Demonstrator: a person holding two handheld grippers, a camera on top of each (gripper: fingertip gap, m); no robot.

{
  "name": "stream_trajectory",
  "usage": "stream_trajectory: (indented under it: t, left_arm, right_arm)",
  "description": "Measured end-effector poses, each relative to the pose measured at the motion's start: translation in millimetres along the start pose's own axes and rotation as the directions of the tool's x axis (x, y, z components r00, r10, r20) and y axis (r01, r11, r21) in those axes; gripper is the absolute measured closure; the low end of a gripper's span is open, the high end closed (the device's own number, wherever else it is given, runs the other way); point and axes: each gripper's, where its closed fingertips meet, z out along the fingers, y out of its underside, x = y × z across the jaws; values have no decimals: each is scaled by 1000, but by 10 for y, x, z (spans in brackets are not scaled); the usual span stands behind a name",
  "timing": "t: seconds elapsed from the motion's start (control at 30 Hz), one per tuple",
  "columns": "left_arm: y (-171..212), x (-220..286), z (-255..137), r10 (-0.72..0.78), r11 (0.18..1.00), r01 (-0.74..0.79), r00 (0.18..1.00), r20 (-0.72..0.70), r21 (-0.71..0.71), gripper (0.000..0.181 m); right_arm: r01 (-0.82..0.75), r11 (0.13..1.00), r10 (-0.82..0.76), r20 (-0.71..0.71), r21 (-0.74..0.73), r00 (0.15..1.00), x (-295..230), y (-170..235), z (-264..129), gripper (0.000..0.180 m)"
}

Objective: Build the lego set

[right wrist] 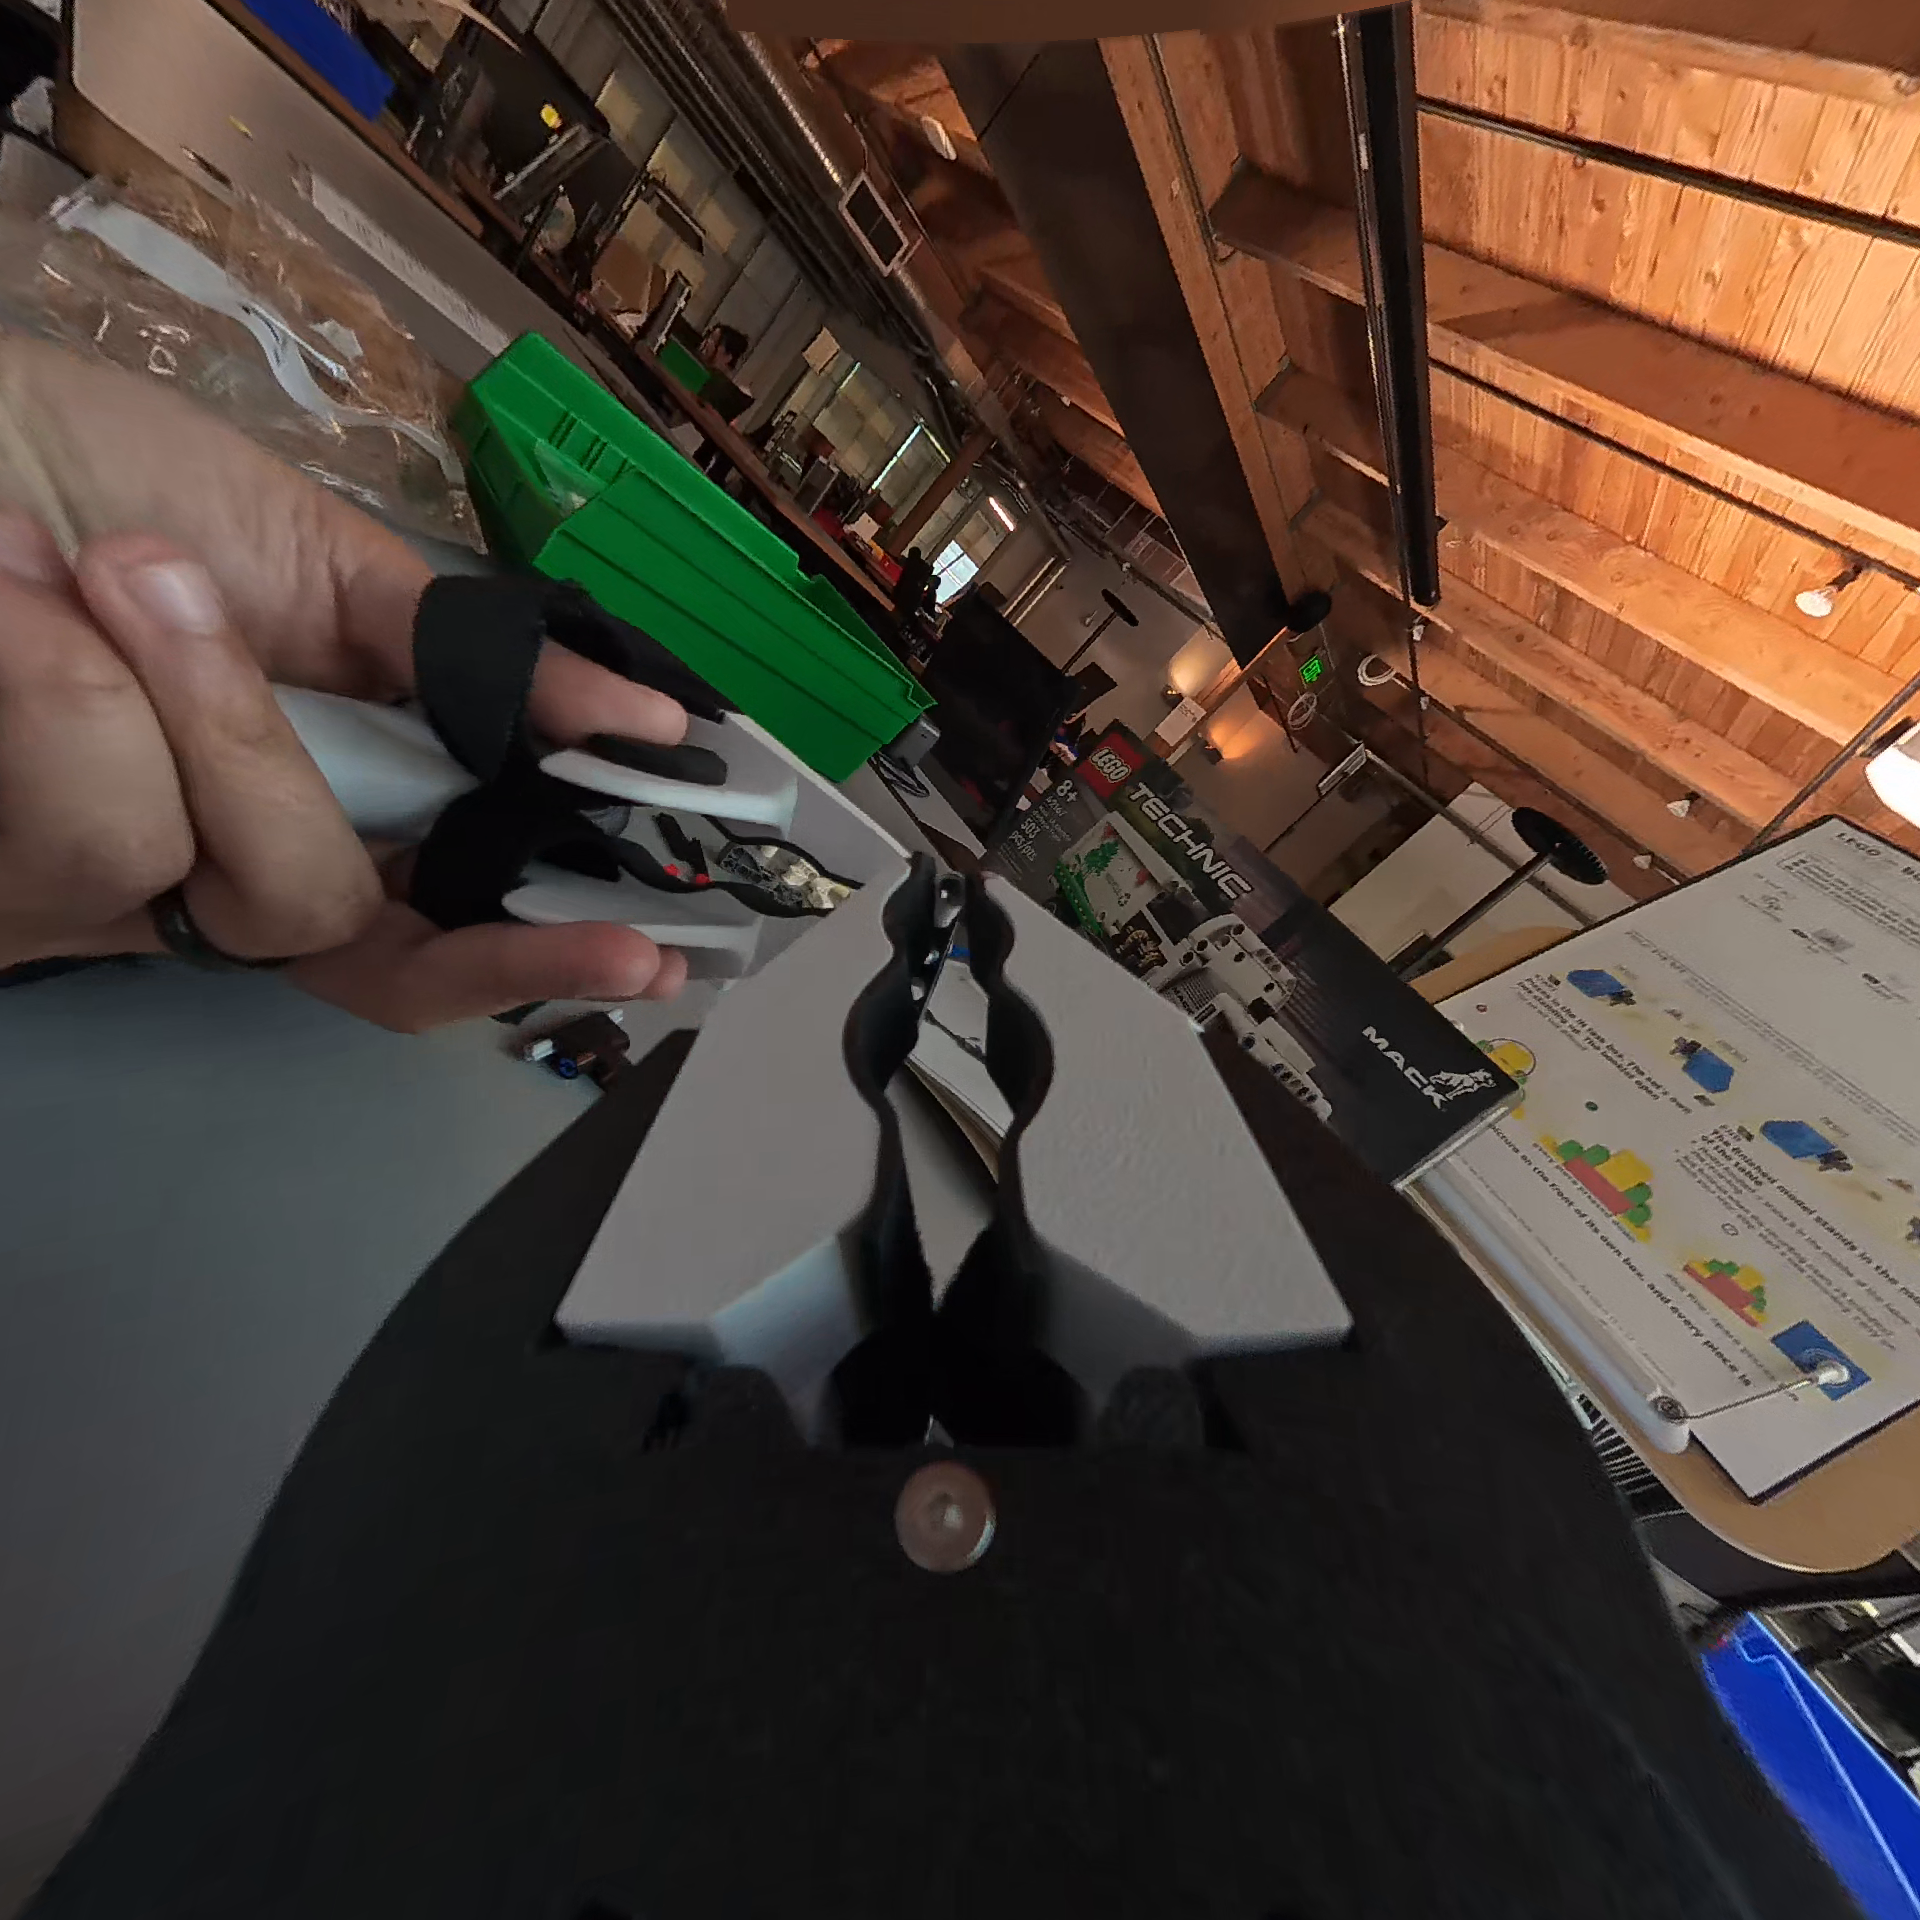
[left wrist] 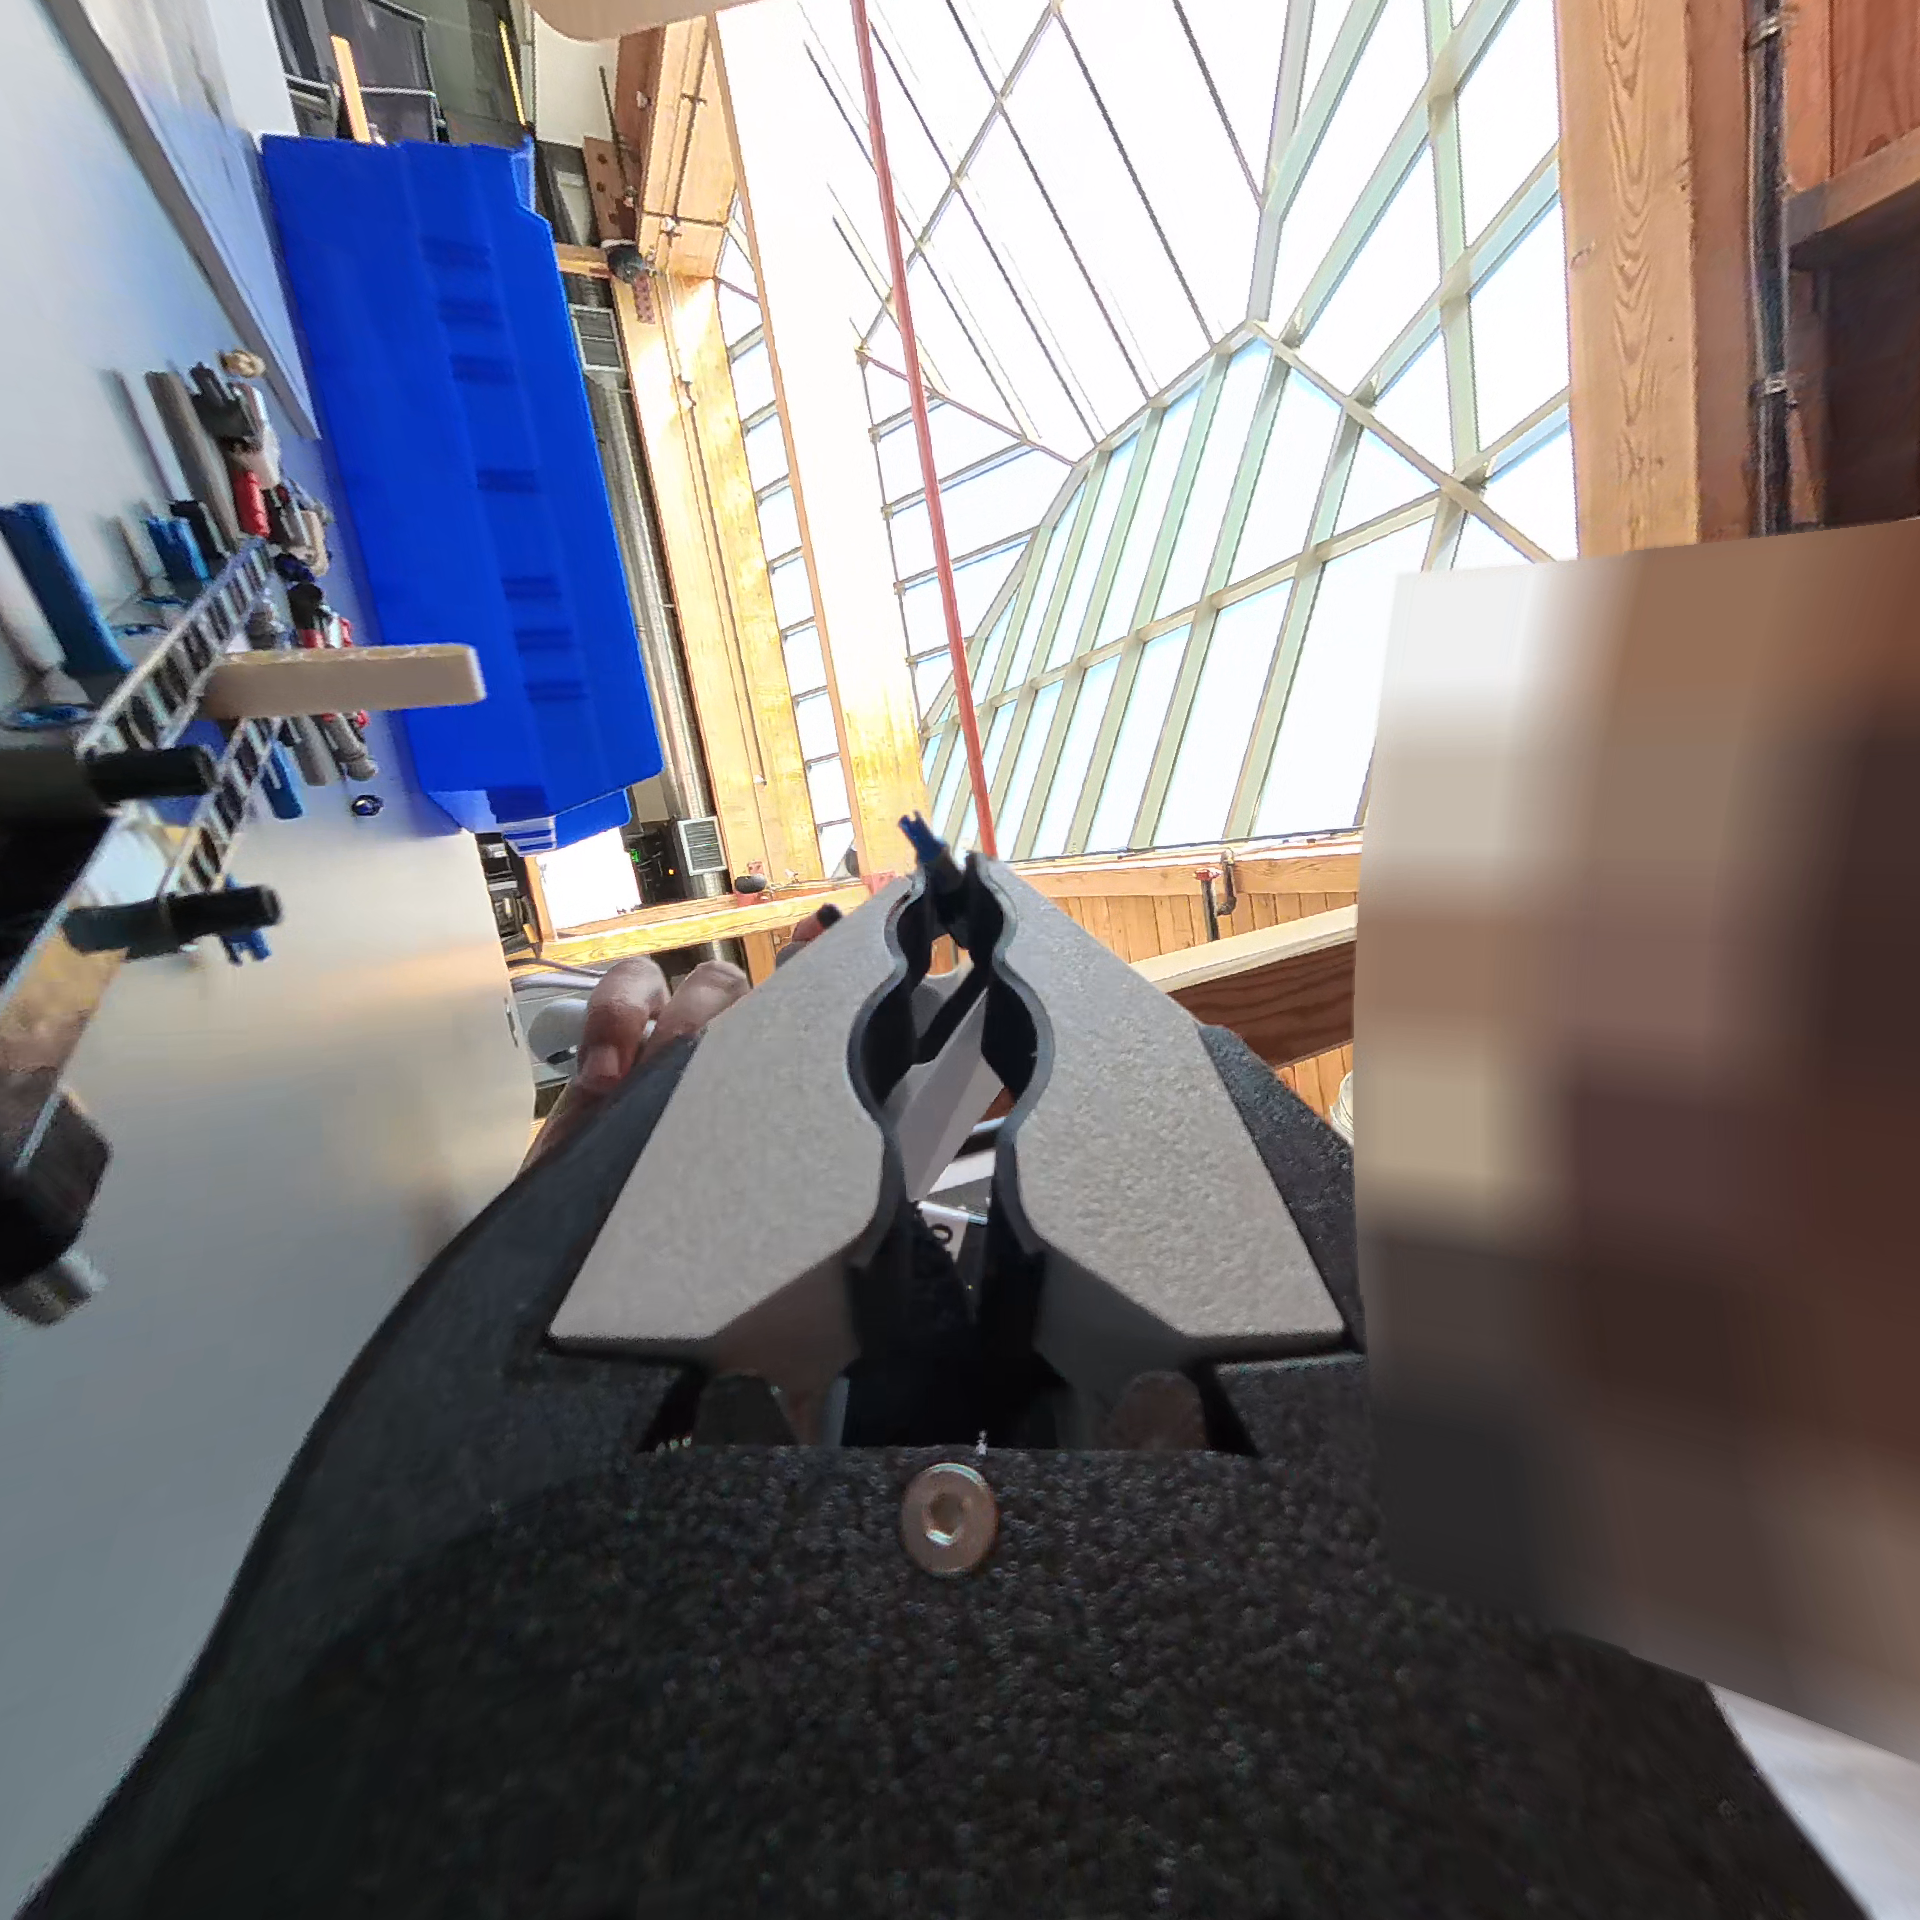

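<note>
Clamped between the tips of the left gripper (left wrist: pixel 943 868), a small blue peg (left wrist: pixel 916 833) is held with its end poking out past the fingertips, raised in the air in front of a large latticed window (left wrist: pixel 1195 436). The right gripper (right wrist: pixel 940 883) is closed on a thin black piece (right wrist: pixel 933 940) that runs down between its pads; what kind of piece it is cannot be told. In the left wrist view the table (left wrist: pixel 260 1143) is seen tilted on edge at the left, with a blue bin (left wrist: pixel 468 468) standing on it and a scatter of small parts (left wrist: pixel 249 540) in blue, red, grey and black lying beside the bin. A long studded grey beam (left wrist: pixel 197 665) is seen among those parts. In the right wrist view a hand (right wrist: pixel 208 748) is wrapped around the white handle of the other gripper at the left. A green bin (right wrist: pixel 675 582) is set behind it on the table, and the set's box (right wrist: pixel 1226 935) lies just beyond the fingertips. An instruction sheet (right wrist: pixel 1714 1143) is propped on a stand at the right.
</note>
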Motion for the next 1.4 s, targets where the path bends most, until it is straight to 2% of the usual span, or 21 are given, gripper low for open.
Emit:
stream_trajectory:
  t: [0.17,0.47,0.7,0.93,1.27,1.4]
  left_arm:
    - [-33,-69,-33,4,1000,-7,997,77,31,176]
    - [-99,-140,-69,183,981,-192,953,242,12,178]
    - [-100,-118,-70,191,981,-195,956,223,-7,177]
    - [6,-25,-5,14,997,-9,998,66,-79,177]
    - [-73,-105,-41,32,999,-29,990,136,-23,178]
    - [-65,-136,-46,9,1000,-7,990,142,-17,181]
  right_arm:
    - [124,991,-125,-15,-57,992,-42,68,21,176]
    - [258,954,-264,-21,-150,964,-96,165,48,175]
    - [158,978,-161,-9,-135,987,-76,177,53,176]
    - [-91,996,90,51,18,995,-9,30,-9,175]
    - [148,985,-150,-11,-88,989,-61,125,41,176]
    - [141,987,-142,-11,-81,990,-59,110,30,176]
